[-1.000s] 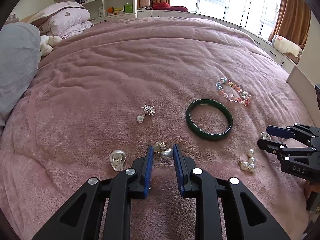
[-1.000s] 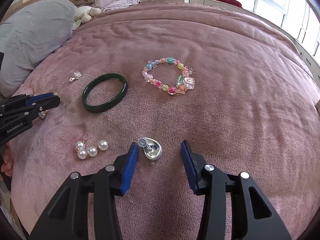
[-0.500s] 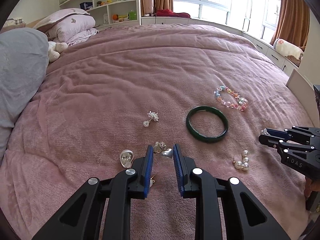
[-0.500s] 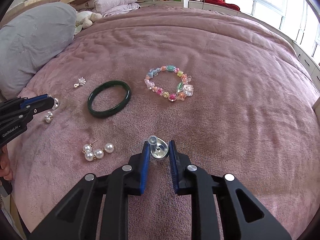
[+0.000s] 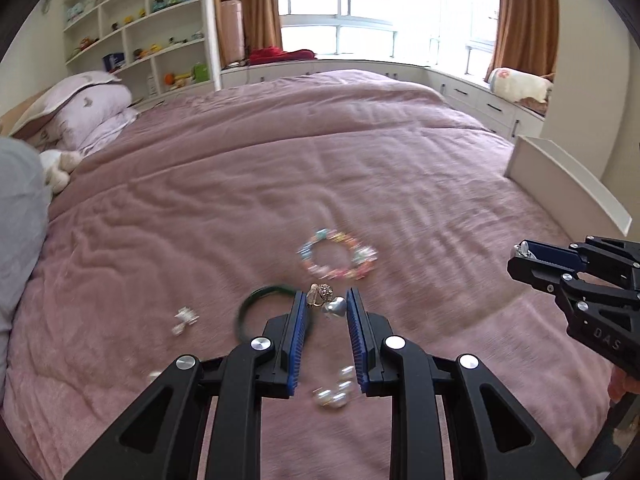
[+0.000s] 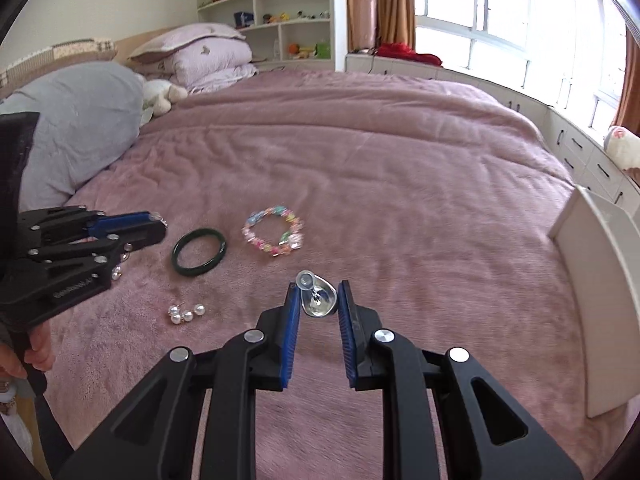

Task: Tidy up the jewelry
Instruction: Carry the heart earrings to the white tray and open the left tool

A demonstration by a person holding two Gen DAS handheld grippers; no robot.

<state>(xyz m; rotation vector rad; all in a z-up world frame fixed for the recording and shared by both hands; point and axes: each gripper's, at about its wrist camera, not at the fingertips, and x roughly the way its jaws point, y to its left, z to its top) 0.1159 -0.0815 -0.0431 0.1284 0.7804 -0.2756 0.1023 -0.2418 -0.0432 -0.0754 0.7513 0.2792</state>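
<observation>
My left gripper (image 5: 326,305) is shut on a heart earring (image 5: 334,306) with a sparkly stud, lifted above the pink bedspread (image 5: 280,168). My right gripper (image 6: 316,298) is shut on a silver teardrop earring (image 6: 318,299), also raised. On the bed lie a green bangle (image 6: 199,251), a colourful bead bracelet (image 6: 273,231) and a pearl earring (image 6: 186,313). A small silver flower earring (image 5: 185,317) lies left of the bangle (image 5: 250,306). Each gripper shows in the other's view: the right (image 5: 524,254) at the right edge, the left (image 6: 160,225) at the left edge.
A white tray or drawer (image 6: 592,280) stands at the bed's right edge. A grey pillow (image 6: 72,128) and stacked lilac pillows (image 6: 208,56) lie at the head. A hand (image 6: 32,352) holds the left gripper's handle. White cabinets (image 5: 460,92) run under the windows.
The right gripper has shut on the teardrop earring and lifted it. Both grippers have risen off the bed with their earrings, and the views have swung toward the right.
</observation>
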